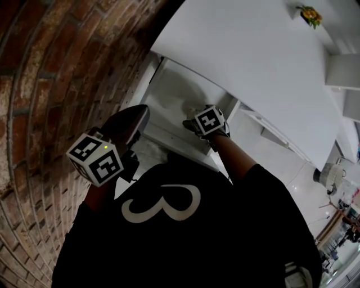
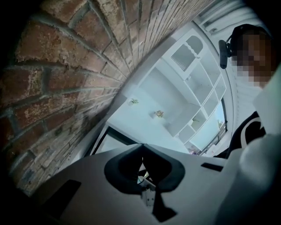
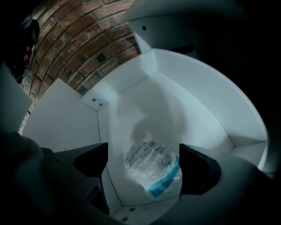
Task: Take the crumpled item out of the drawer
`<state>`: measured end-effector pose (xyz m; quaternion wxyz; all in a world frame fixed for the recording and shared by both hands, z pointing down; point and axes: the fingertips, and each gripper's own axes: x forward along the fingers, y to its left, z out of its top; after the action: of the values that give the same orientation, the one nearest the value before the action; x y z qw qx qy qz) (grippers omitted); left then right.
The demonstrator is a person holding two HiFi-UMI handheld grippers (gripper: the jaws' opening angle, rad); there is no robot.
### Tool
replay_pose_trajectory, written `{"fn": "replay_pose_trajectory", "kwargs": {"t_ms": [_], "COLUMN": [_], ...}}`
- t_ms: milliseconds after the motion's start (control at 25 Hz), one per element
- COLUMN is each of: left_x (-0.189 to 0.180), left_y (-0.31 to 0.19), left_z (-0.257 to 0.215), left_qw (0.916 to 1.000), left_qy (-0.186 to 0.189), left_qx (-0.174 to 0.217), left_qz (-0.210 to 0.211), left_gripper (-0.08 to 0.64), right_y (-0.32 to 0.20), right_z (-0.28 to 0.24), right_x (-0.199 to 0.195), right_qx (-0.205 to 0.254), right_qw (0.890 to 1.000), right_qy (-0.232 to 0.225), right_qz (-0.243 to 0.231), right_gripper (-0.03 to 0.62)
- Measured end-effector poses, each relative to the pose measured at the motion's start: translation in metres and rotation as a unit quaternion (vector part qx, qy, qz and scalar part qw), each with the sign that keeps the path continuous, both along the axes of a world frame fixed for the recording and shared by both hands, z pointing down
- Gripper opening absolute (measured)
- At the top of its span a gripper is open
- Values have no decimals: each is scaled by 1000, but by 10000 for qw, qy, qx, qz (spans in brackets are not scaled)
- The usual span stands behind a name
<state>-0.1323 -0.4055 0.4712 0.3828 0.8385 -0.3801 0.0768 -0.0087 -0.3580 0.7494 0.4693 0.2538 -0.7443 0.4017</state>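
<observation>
The white drawer point(image 1: 169, 93) stands pulled open under the white cabinet top. Inside it lies the crumpled item point(image 3: 153, 169), a white printed packet with a blue stripe, near the drawer's front corner. My right gripper point(image 3: 144, 163) hangs open just above the packet, one jaw on each side of it and no contact visible. In the head view the right gripper point(image 1: 197, 122) reaches into the drawer, its marker cube on top. My left gripper point(image 1: 134, 122) is held back beside the brick wall, outside the drawer. Its pads point(image 2: 131, 165) are pressed together with nothing between them.
A brick wall point(image 1: 50, 84) runs along the left, close to the drawer's side. The cabinet top point(image 1: 253, 67) carries a small flower ornament point(image 1: 310, 15). White open shelving point(image 2: 189, 83) shows in the left gripper view. The person's black shirt fills the lower head view.
</observation>
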Motion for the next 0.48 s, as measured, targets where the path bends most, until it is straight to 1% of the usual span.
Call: {"fn": "replay_pose_trajectory", "kwargs": {"t_ms": [80, 200, 240, 280, 400, 480], "left_x": [3, 6, 6, 6, 4, 3], "left_y": [-4, -8, -7, -7, -5, -4], "left_z": [0, 0, 0, 0, 4, 7], "left_qw": [10000, 10000, 10000, 10000, 10000, 9999], "left_qy": [2, 19, 18, 12, 8, -5], "left_qx": [-8, 13, 9, -3, -47, -86], "left_qz": [8, 24, 30, 38, 57, 56], "left_gripper": [3, 3, 3, 3, 3, 3], "right_y": [6, 13, 13, 13, 13, 11], "right_z": [6, 16, 19, 21, 32, 36], "right_x": [0, 25, 29, 29, 20, 21], "right_qx": [-162, -274, -252, -208, -56, 25], "right_qw": [9997, 9935, 9912, 9901, 9906, 9892], "right_qy": [167, 1017, 1193, 1261, 1167, 1252], "right_qz": [-122, -422, -510, -584, -716, -758], "right_gripper": [491, 486, 480, 472, 455, 432]}}
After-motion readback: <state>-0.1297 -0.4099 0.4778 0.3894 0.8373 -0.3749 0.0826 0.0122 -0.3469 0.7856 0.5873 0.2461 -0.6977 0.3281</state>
